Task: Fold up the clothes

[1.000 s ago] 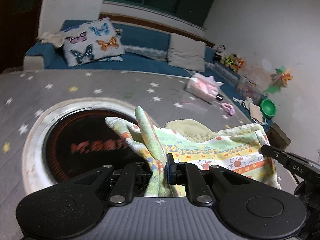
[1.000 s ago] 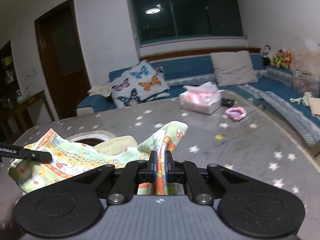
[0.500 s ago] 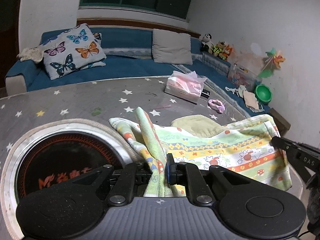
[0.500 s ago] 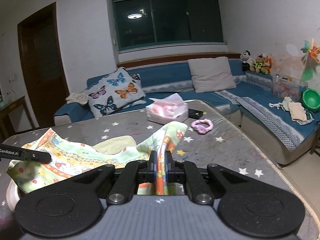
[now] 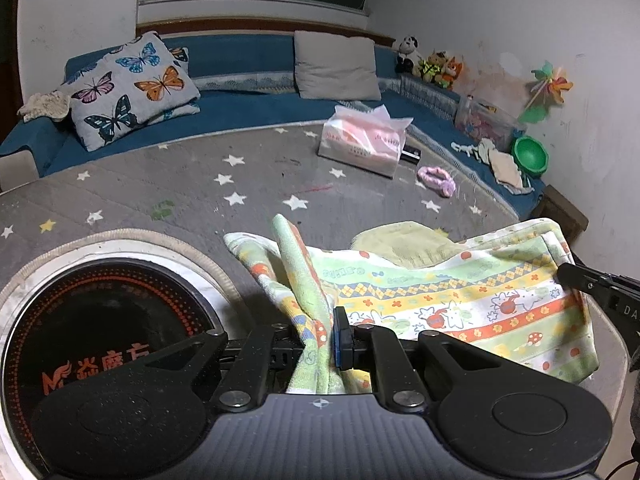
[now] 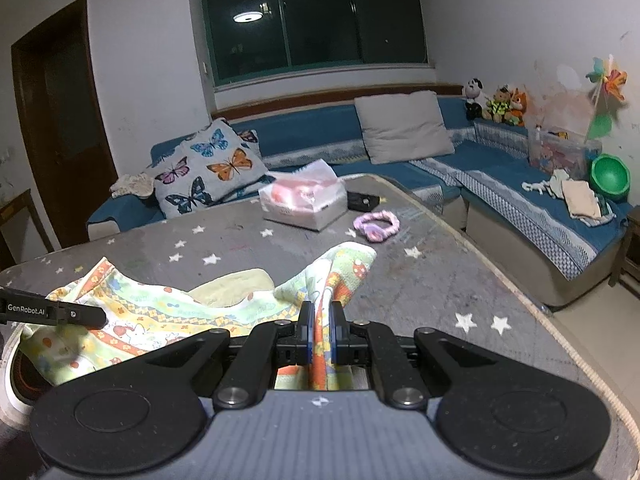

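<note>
A patterned cloth [image 5: 440,300] with green, yellow and orange cartoon bands hangs stretched between my two grippers above the grey star-print table [image 5: 192,184]. My left gripper [image 5: 320,340] is shut on one bunched corner of it. My right gripper [image 6: 320,332] is shut on the opposite corner, and the cloth [image 6: 152,316] sags to the left of it. A pale yellow-green inner side [image 5: 400,240] shows at the sagging middle. The other gripper's finger [image 5: 592,284] appears at the right edge of the left wrist view, and at the left edge [image 6: 52,312] of the right wrist view.
A round black hotplate [image 5: 100,328] with a white rim sits in the table under the cloth's left end. Farther back lie a pink tissue pack [image 5: 364,144] and a pink hair band [image 5: 436,178]. A blue sofa [image 6: 520,184] with cushions wraps the table's far and right sides.
Both grippers have carried the cloth to the right and slightly down. The hotplate has slid leftward in the left wrist view, and more of the sofa's right side shows.
</note>
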